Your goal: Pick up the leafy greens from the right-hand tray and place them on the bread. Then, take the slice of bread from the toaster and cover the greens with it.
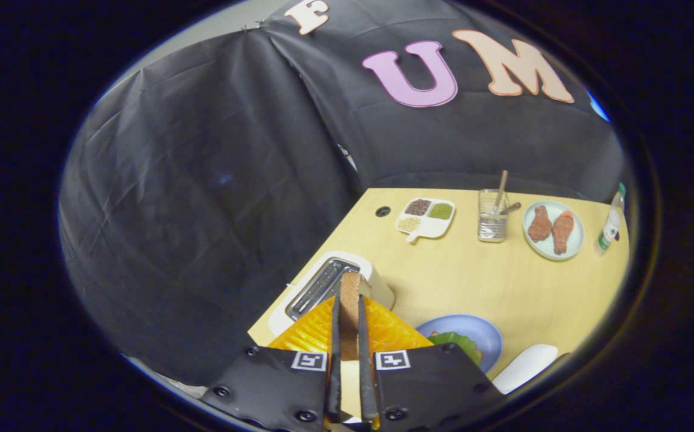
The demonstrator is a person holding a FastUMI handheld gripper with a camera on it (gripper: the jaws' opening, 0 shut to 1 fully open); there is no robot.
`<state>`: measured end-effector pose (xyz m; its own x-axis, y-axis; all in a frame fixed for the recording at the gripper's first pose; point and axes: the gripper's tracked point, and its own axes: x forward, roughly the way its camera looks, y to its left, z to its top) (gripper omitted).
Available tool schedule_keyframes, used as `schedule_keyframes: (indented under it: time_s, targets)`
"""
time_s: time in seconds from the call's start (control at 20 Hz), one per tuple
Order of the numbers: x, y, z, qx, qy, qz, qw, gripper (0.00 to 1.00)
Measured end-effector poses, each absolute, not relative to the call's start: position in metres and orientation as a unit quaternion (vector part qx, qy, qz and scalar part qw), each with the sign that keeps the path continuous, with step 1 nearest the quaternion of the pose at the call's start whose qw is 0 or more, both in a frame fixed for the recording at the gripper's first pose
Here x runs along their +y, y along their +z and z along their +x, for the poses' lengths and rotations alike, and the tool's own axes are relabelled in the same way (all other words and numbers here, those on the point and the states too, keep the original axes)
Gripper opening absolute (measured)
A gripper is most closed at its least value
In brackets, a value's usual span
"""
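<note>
My gripper [347, 300] is shut on a slice of bread [350, 291], held edge-on between the two orange fingers [305, 333], lifted above the white toaster [329, 282]. The toaster's slots lie just beyond and to the left of the fingertips. To the right of the fingers sits a blue plate [482, 333] with leafy greens [458, 343] on it; what lies under the greens is partly hidden by my gripper body.
A white tray [524, 366] lies right of the blue plate. At the table's far side stand a divided dish of grains [425, 217], a glass with utensils [493, 222], a plate with two chicken legs [552, 229] and a bottle [611, 223].
</note>
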<state>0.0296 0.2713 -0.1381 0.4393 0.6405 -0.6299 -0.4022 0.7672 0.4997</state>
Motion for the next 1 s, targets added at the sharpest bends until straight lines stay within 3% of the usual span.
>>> schedule_keyframes:
  time_s: [1.0]
  targets:
    - [0.187, -0.272, 0.0, 0.511, 0.205, 0.254, 0.795, 0.15]
